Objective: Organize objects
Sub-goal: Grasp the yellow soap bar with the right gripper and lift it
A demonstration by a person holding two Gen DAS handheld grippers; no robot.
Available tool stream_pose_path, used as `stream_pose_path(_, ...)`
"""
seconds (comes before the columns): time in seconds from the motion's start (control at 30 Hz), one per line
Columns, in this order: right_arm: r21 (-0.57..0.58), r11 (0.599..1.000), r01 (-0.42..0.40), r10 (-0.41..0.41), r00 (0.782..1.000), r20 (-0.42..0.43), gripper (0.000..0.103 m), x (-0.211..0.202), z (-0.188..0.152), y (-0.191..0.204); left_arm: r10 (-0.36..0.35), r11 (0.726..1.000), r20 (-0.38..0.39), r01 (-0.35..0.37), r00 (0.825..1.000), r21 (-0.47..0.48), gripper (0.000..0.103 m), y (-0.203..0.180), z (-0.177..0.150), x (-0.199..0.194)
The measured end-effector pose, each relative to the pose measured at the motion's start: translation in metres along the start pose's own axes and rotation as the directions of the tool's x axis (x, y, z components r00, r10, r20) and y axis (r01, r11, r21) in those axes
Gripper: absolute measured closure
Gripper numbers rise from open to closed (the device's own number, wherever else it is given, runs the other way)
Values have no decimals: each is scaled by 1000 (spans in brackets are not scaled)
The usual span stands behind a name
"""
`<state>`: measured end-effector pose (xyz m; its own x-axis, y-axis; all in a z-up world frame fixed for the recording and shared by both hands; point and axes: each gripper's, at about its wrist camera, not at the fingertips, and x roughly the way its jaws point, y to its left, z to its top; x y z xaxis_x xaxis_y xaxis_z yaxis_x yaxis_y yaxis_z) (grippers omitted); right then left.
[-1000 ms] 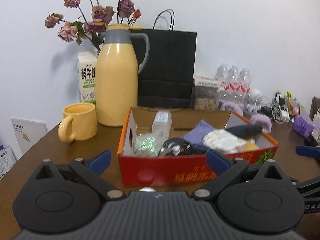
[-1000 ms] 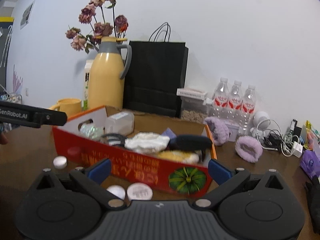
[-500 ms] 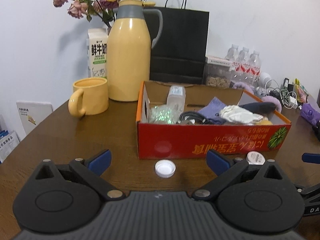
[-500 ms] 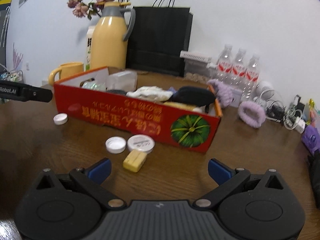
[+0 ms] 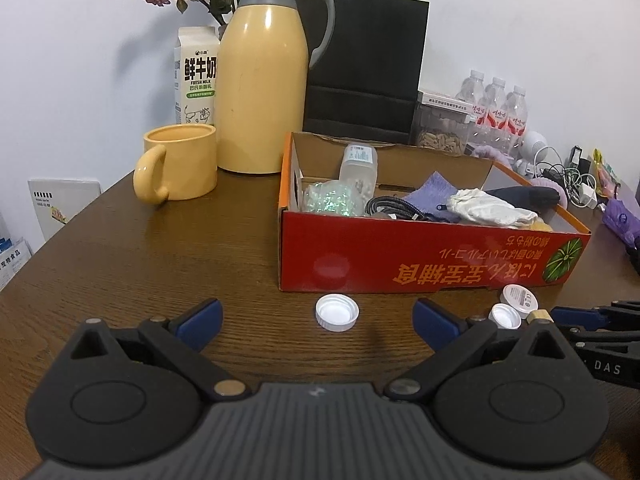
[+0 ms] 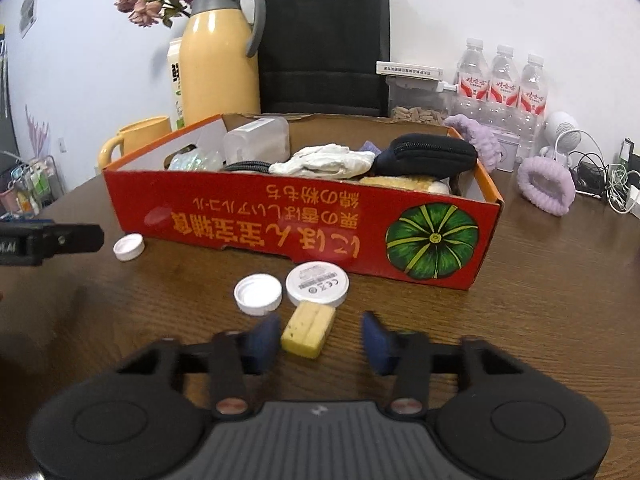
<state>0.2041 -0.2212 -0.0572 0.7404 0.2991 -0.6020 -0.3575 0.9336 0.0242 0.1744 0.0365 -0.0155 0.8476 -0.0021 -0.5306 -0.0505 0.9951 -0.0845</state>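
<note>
**Closing in on the yellow block by the red box**

Looking along our right gripper (image 6: 320,334), we see its blue pads drawing together on either side of a small yellow block (image 6: 308,329) that lies flat on the brown table (image 6: 540,300). The block sits between the pads, but neither pad presses on it yet; a gap shows on each side. Just behind the block lie a white round disc with a printed label (image 6: 317,283) and a white bottle cap (image 6: 258,294), open side up, the two nearly touching. A second white cap (image 6: 129,246) lies farther left, close to the front wall of the red cardboard box (image 6: 304,228).

Our left gripper (image 5: 318,320) hangs low over the table with its pads spread wide and nothing between them except that second cap (image 5: 337,313), which rests on the wood untouched. The box (image 5: 420,260) stands just beyond it, filled with a white cloth (image 5: 486,210), a black cable (image 5: 394,206), a clear plastic bottle (image 5: 359,168) and a dark pouch (image 6: 426,156).

Behind the box stand a yellow jug (image 5: 264,76), a yellow mug (image 5: 180,162), a milk carton (image 5: 197,76) and a black paper bag (image 5: 366,64).
</note>
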Motion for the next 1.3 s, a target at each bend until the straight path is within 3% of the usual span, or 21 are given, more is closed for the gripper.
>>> stream_pose_path(0.03,-7,1000,-4,4,1000,1,80,0,0,1,2,1000,0,-2,1000,0,0,0,0,0)
stream_pose_path(0.27,-2,1000,-4,4,1000,12,81,-2,1,0,19,1000,-8,-19,1000,-2,0,0,-2,2)
stream_pose_path(0.6,-9,999,39,-37,991,132,81,-20,-1,3,43,999,-17,-43,999,-4,0,1,-3,6)
stream_pose_path(0.83,-22,996,88,-81,970,229,81,-33,-3,6,59,998,-23,-59,998,2,0,0,-5,8)
stream_pose_path(1.3,-14,996,85,-78,959,271,81,-42,-4,4,119,993,-114,-116,986,30,0,-6,4,42)
